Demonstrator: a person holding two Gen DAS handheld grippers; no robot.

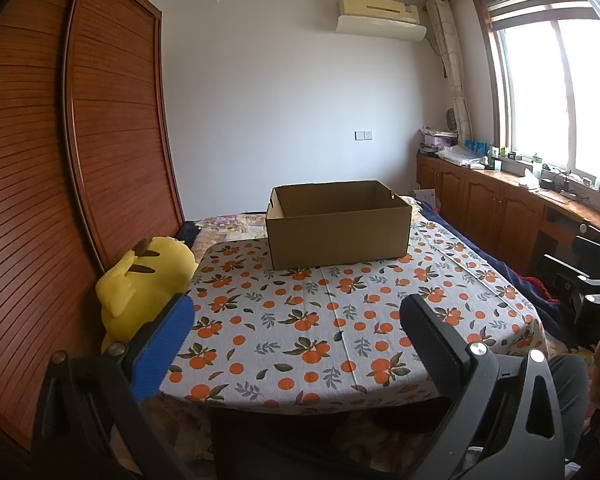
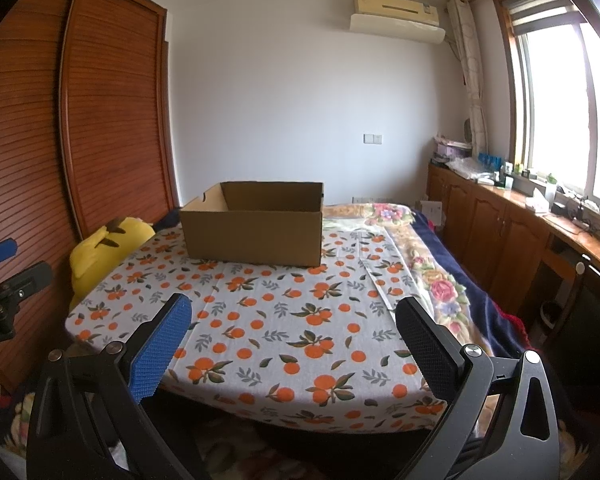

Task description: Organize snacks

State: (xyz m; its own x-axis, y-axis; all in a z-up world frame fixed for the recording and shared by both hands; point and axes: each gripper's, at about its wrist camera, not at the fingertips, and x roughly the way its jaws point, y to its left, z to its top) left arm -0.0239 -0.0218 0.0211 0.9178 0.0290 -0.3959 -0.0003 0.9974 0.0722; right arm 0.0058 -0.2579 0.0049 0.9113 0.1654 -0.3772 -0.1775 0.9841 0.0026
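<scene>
Open brown cardboard box [image 1: 339, 224] at far end of orange-print cloth worktop [image 1: 300, 320]; left tool [image 1: 296, 324] wide, empty; right tool [image 2: 292, 326] wide, empty; yellow plush toy [image 1: 140, 284] at left edge.

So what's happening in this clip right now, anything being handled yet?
Nothing is being handled yet. A person holds both tools above the near edge of a table covered with an orange-print cloth. The left tool and the right tool are both open and empty. An open cardboard box sits at the far end of the cloth; its visible interior looks empty. A yellow plush toy rests beside the table's left edge. No snacks are visible.
</scene>
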